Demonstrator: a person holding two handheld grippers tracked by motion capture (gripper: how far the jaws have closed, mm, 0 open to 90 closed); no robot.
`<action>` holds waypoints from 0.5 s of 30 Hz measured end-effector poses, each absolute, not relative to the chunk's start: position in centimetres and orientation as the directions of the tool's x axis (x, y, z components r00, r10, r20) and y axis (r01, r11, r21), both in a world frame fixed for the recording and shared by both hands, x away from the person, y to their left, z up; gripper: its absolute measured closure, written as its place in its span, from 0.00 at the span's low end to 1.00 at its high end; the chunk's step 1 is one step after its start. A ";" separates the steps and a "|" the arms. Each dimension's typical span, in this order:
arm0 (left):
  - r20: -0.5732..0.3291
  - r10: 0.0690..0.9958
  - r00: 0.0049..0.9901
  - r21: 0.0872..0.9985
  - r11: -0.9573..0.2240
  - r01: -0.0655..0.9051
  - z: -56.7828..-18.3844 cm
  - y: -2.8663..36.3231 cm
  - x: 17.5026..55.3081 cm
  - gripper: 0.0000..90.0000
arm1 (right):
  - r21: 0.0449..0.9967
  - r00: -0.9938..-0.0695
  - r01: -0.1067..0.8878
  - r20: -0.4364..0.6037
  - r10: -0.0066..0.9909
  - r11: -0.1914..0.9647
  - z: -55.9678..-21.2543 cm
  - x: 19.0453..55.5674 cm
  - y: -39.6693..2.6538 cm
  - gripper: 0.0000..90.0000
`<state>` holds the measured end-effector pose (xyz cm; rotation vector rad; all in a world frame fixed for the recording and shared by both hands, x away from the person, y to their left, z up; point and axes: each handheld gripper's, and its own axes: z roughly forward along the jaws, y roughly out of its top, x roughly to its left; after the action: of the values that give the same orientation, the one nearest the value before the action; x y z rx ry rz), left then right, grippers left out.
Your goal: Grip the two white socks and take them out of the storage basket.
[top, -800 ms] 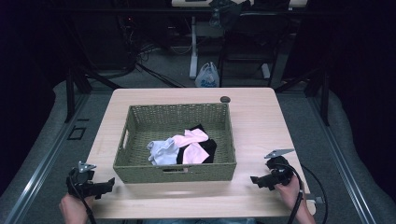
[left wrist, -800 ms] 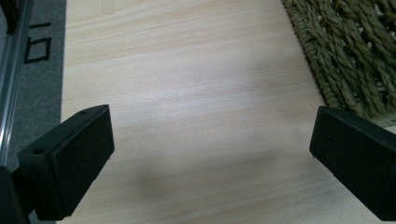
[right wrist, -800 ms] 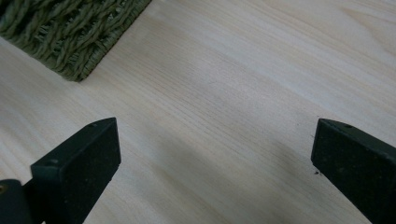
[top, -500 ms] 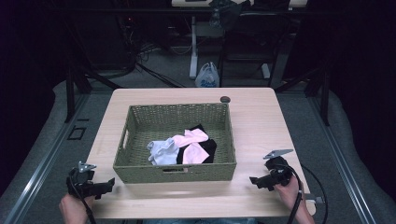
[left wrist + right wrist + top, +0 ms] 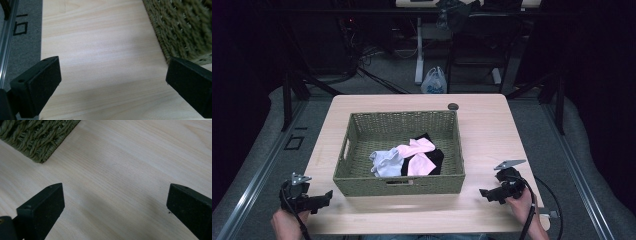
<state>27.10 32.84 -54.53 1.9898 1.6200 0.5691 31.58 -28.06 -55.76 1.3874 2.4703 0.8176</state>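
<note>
Socks (image 5: pixel 409 157) mid-frame in the basket (image 5: pixel 362 125) look soft, light; pinch a bunched fold; both tools (image 5: pixel 328 196) (image 5: pixel 483 192) wide, empty.

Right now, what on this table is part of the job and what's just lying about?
In play:
- basket, woven, mid-table
- clothes in it: white piece, pink piece, black piece
- left gripper, right gripper, both open, either side of the basket's near end

Lying about:
- small dark disc at the table's far edge
- plastic bag on the floor beyond
</note>
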 end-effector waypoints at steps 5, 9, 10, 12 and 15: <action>-0.046 0.980 0.195 0.612 -0.126 0.780 -53.6 33.0 27.4 0.00 | 0.556 -0.530 0.733 0.104 0.842 0.393 -55.8 31.4 -28.4 0.02; -0.031 0.977 0.212 0.613 -0.149 0.776 -52.8 32.5 27.6 0.00 | 0.563 -0.524 0.731 0.102 0.846 0.385 -55.7 31.3 -28.6 0.01; -0.035 0.976 0.215 0.616 -0.149 0.774 -52.5 32.4 27.7 0.00 | 0.559 -0.524 0.734 0.103 0.846 0.386 -55.7 31.3 -28.6 0.01; -0.031 0.975 0.221 0.626 -0.153 0.764 -52.0 32.3 27.7 0.00 | 0.555 -0.527 0.734 0.103 0.844 0.390 -55.9 31.3 -28.6 0.02; -0.042 0.974 0.224 0.641 -0.146 0.753 -51.1 32.4 27.8 0.00 | 0.558 -0.527 0.732 0.100 0.844 0.391 -55.8 31.3 -28.5 0.02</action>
<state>27.75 32.37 -51.06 1.9602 1.5847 0.5290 31.31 -28.53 -55.77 1.4063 2.4473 0.8265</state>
